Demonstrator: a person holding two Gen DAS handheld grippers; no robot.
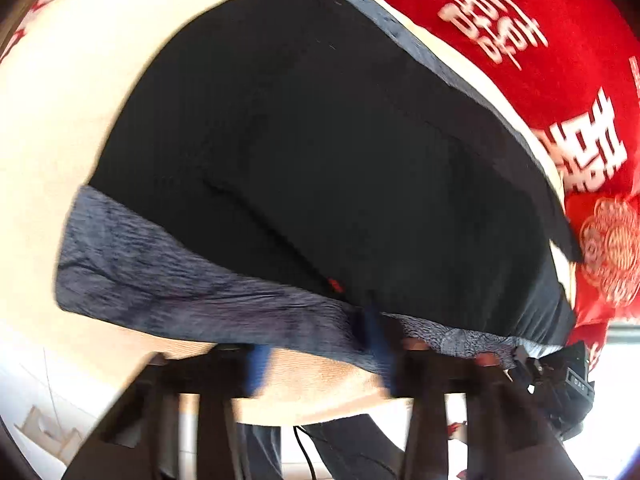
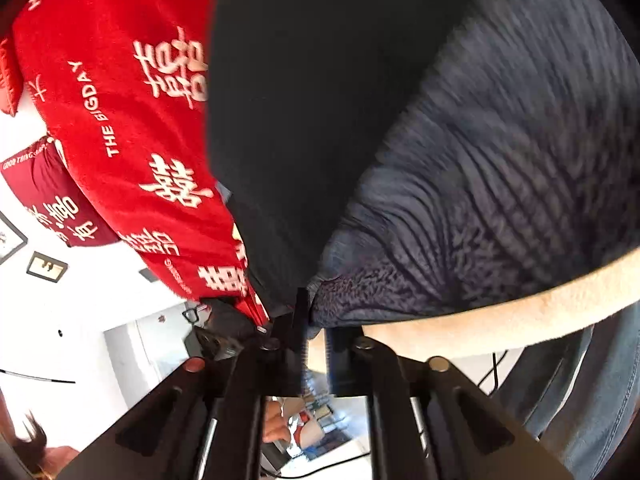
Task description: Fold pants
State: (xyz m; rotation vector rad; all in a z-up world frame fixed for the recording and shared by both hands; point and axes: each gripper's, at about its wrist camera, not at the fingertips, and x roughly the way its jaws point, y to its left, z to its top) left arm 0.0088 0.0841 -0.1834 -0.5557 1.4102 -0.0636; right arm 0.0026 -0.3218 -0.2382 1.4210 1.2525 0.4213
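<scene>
The pants (image 1: 320,168) are black with a grey-blue ribbed waistband and lie spread on a cream surface (image 1: 60,100). In the left wrist view my left gripper (image 1: 320,364) stands open at the waistband edge, one blue-padded finger (image 1: 378,344) over the fabric and the other off it. In the right wrist view my right gripper (image 2: 316,344) is nearly closed on the bunched waistband edge of the pants (image 2: 480,200), where black cloth and grey band meet.
A red blanket with white characters (image 1: 540,40) lies beyond the pants, also in the right wrist view (image 2: 120,100). The cream surface's edge (image 2: 460,328) runs just below the right gripper. The right gripper's body (image 1: 568,384) shows in the left wrist view. Floor and cables lie below.
</scene>
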